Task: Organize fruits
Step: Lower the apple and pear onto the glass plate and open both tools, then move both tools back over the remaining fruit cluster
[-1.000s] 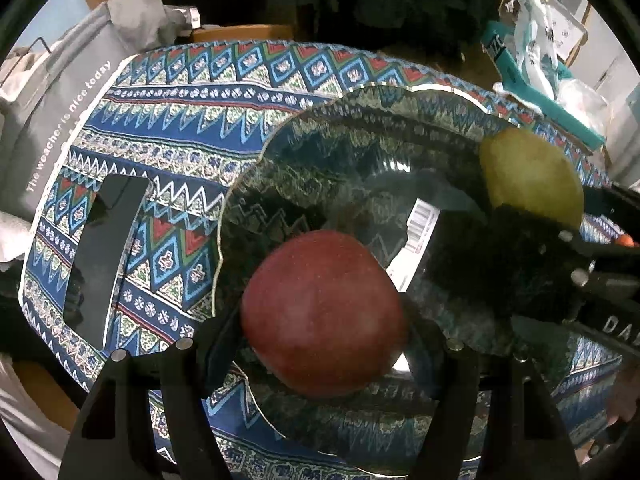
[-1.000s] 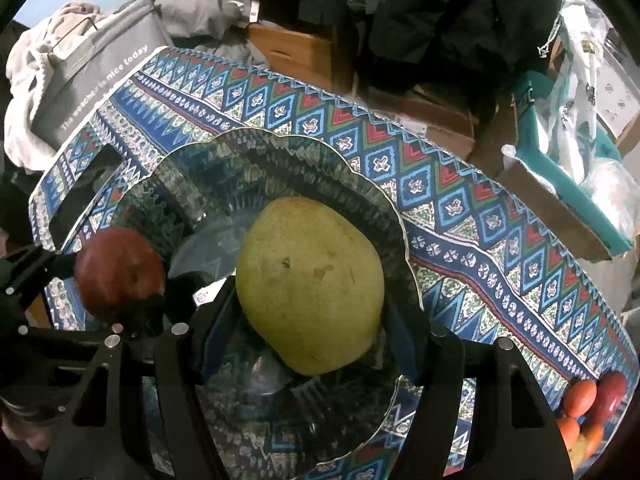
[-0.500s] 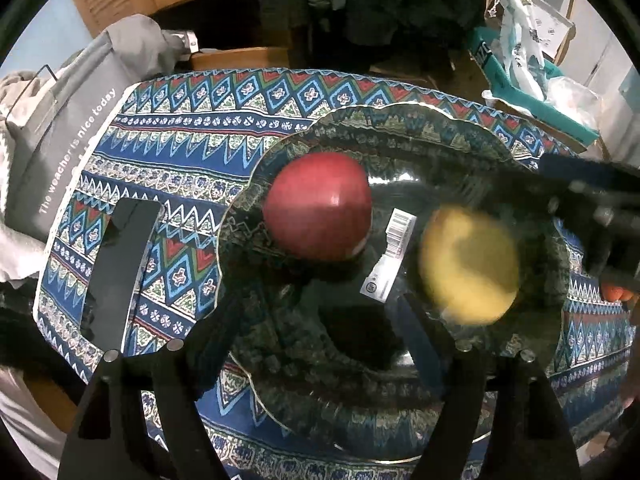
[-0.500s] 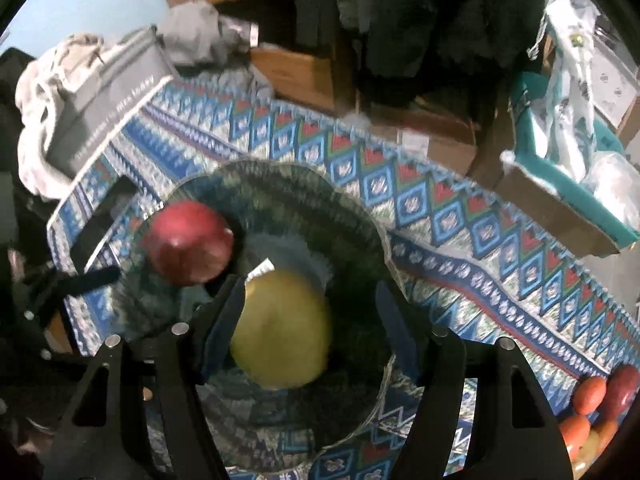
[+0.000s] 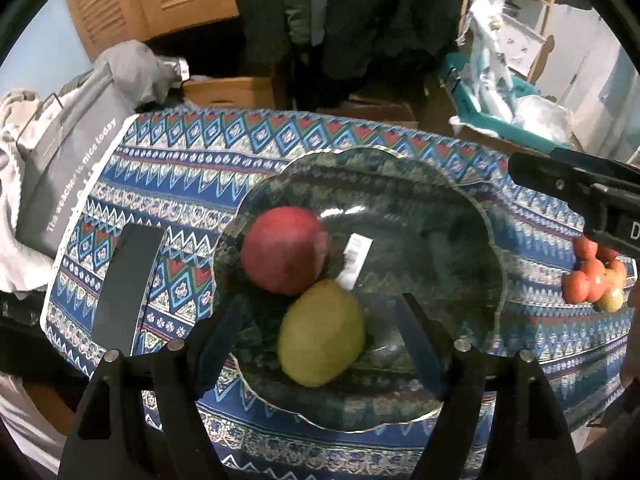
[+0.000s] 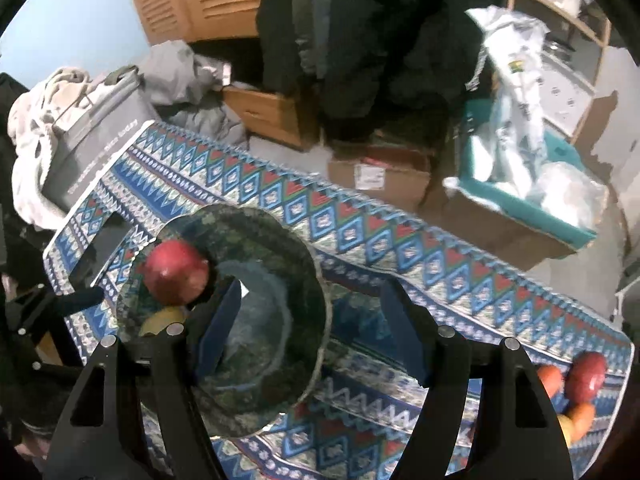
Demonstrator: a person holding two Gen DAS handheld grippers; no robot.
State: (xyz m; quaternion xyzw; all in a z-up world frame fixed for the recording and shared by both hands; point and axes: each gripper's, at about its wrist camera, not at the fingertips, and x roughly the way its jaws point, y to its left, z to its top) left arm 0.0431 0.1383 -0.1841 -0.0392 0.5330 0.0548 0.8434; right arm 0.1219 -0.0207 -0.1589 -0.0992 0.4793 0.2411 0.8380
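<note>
A red apple (image 5: 284, 250) and a yellow-green pear (image 5: 320, 334) lie side by side in a large clear glass bowl (image 5: 460, 208) on the patterned tablecloth. My left gripper (image 5: 320, 344) is open and empty, above the bowl's near side. My right gripper (image 6: 310, 332) is open and empty, raised over the bowl's right rim (image 6: 320, 280); the apple (image 6: 176, 278) and a bit of the pear (image 6: 162, 320) show at its left. It also appears in the left wrist view (image 5: 576, 192) at the right edge.
A pile of small red and orange fruits (image 5: 596, 280) lies at the table's right end, also in the right wrist view (image 6: 576, 384). A black phone (image 5: 128, 292) lies left of the bowl. A grey bag (image 5: 68, 172) and cardboard boxes (image 6: 376, 176) stand beyond the table.
Both grippers opened and let the apple and the pear drop into the bowl, then pulled up and back. The pear rolled to rest beside the apple.
</note>
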